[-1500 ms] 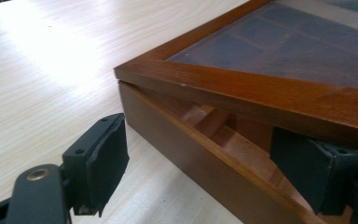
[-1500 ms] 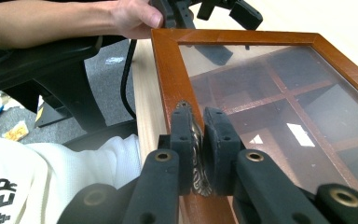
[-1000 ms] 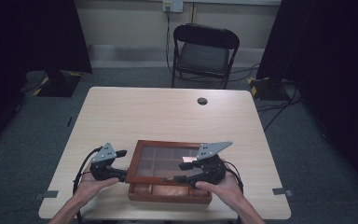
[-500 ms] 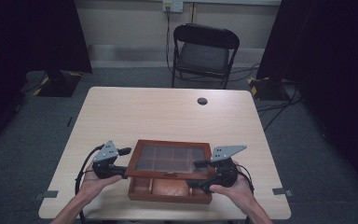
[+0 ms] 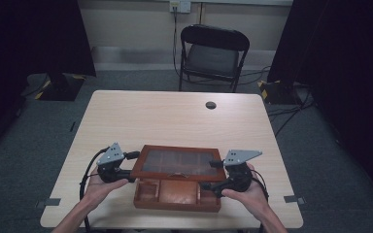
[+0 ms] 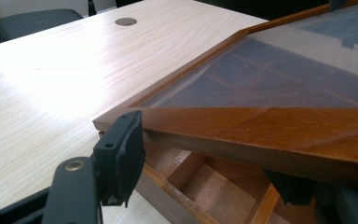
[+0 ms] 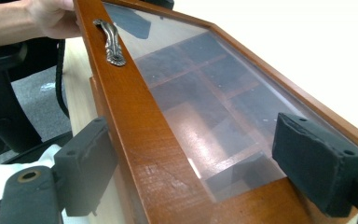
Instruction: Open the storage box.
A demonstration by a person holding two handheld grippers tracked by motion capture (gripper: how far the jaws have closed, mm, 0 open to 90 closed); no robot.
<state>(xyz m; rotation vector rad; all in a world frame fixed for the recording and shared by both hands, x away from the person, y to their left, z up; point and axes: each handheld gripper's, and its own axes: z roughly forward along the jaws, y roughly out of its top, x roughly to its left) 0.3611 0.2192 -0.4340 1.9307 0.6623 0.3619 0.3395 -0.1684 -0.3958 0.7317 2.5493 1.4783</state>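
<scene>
Wooden box [image 5: 177, 193]: brown, with compartments, at the lower middle of the high view on the near part of the pale table [image 5: 175, 116]; its glass-paned lid [image 5: 177, 162] is raised at the front.
Left hand [image 5: 102, 187]: comes in from the bottom left of the high view, palm under the left gripper [image 5: 128, 171], which points level at the lid's left edge.
Right hand [image 5: 250, 194]: enters from the bottom right, with the right gripper [image 5: 209, 185] aimed at the lid's right front corner.
Left fingers: they have just been closing; the left gripper view has one pad [image 6: 121, 154] against the lid's corner and the other under the frame, holding it.
Right fingers: they have just been opening; the right gripper view has them standing wide on either side of the lid's front rail, pads [image 7: 319, 161] off the wood.
Handle [image 7: 109, 41]: metal, on the lid's front rail at the upper left of the right gripper view.
High view extras: a black chair [image 5: 212, 53] at the upper middle and a round hole [image 5: 210, 105] in the tabletop.
</scene>
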